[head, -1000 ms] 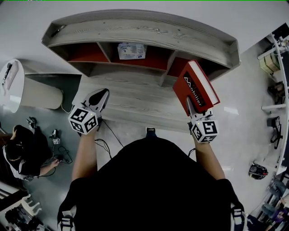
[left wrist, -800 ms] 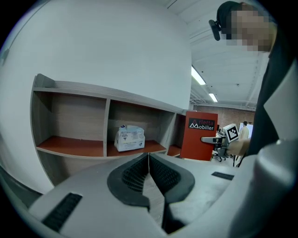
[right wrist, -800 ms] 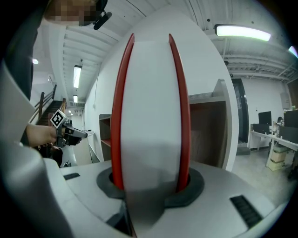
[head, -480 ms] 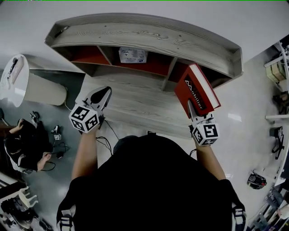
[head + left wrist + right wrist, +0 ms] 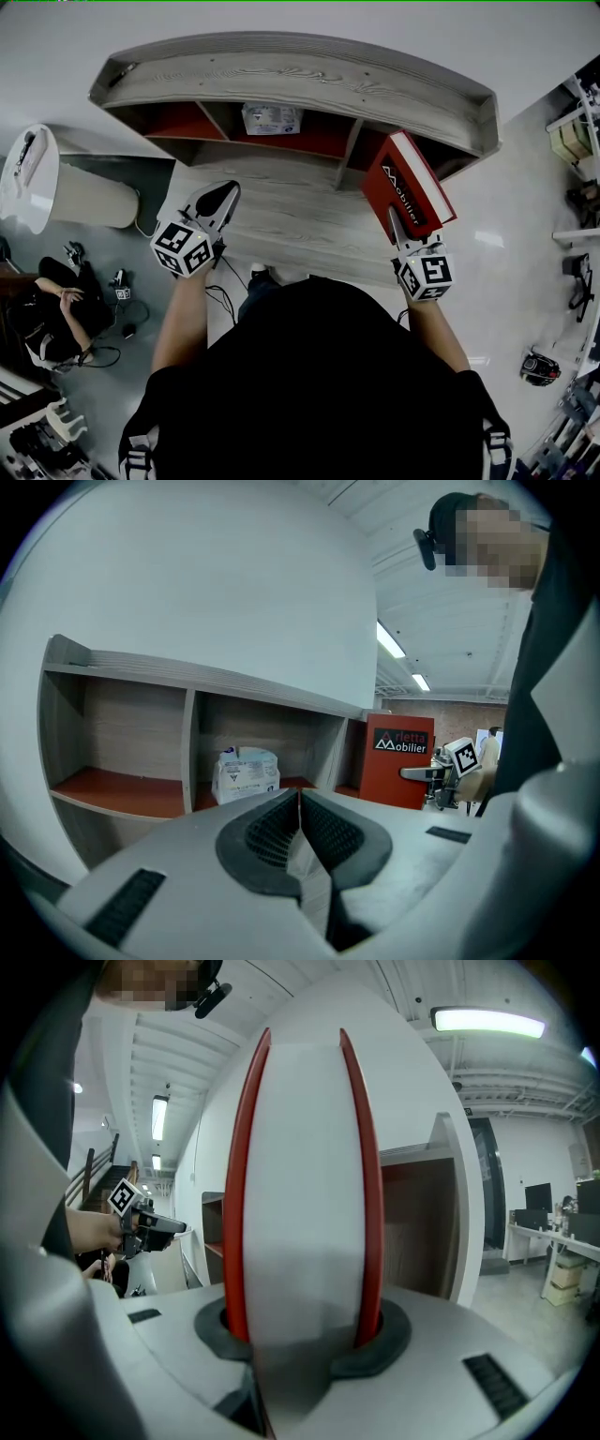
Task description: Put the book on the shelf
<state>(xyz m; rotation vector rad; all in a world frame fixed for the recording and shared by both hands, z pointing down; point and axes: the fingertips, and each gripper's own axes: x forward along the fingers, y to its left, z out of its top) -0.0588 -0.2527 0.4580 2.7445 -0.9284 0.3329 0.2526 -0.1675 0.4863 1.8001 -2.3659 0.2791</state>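
A red hardback book (image 5: pixel 408 185) with white lettering stands upright in my right gripper (image 5: pixel 405 232), whose jaws are shut on its lower edge. In the right gripper view the book (image 5: pixel 302 1176) fills the middle, white page block between red covers. It is held just in front of the right-hand compartment of the grey wooden shelf (image 5: pixel 300 77). My left gripper (image 5: pixel 217 202) hovers before the shelf's middle, jaws shut with nothing between them (image 5: pixel 298 810). From the left gripper view the book (image 5: pixel 397 772) shows at the right.
A white packet (image 5: pixel 271 118) sits in the shelf's middle compartment, also seen as the packet (image 5: pixel 245 774) in the left gripper view. A white round table (image 5: pixel 37 183) stands at the left. A person (image 5: pixel 52 314) crouches on the floor by cables at lower left.
The book and right gripper have barely moved, staying in front of the right compartment. The left gripper has shifted slightly right and toward the shelf. The person on the floor has moved.
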